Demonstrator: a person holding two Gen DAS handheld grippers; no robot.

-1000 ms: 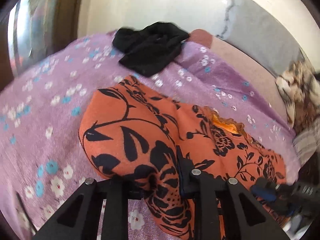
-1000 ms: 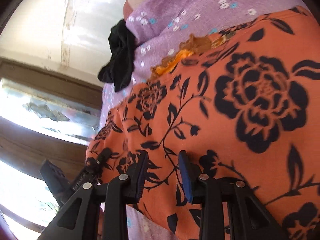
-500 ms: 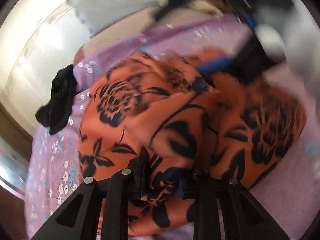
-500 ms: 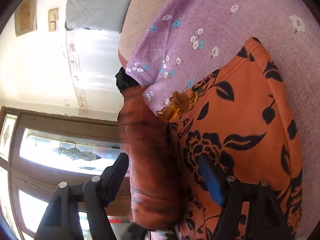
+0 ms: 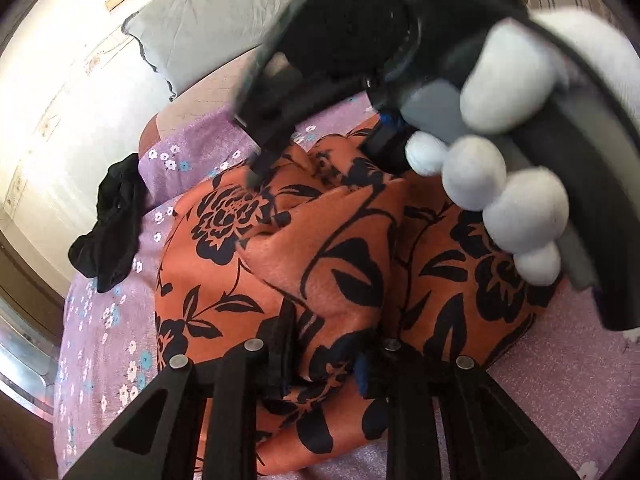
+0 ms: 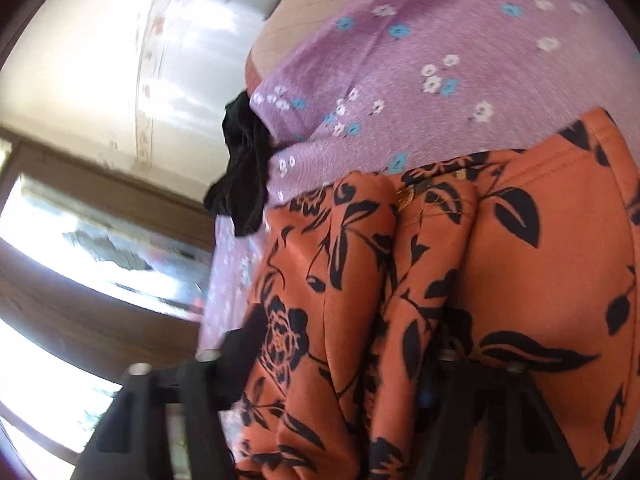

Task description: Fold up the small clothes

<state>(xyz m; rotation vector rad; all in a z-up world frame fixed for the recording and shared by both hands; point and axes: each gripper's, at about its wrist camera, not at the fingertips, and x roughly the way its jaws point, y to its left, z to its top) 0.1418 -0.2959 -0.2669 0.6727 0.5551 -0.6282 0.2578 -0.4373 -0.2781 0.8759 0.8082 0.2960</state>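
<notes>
On the bed's purple flowered cover point(image 5: 188, 148), the orange flowered garment point(image 5: 320, 248) is bunched between both tools: the left hand-held gripper point(image 5: 326, 354) pinches a fold, while the right hand-held gripper point(image 6: 340, 356) has just closed on another fold.

Black plastic tongs point(image 5: 326, 364) w/ silver screws, blue pads, white glove point(image 5: 516, 152), maybe knit.

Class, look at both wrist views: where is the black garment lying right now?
The black garment lies crumpled on the purple floral sheet, at its far edge by the wall, left of the orange floral garment in both views and apart from it.
</notes>
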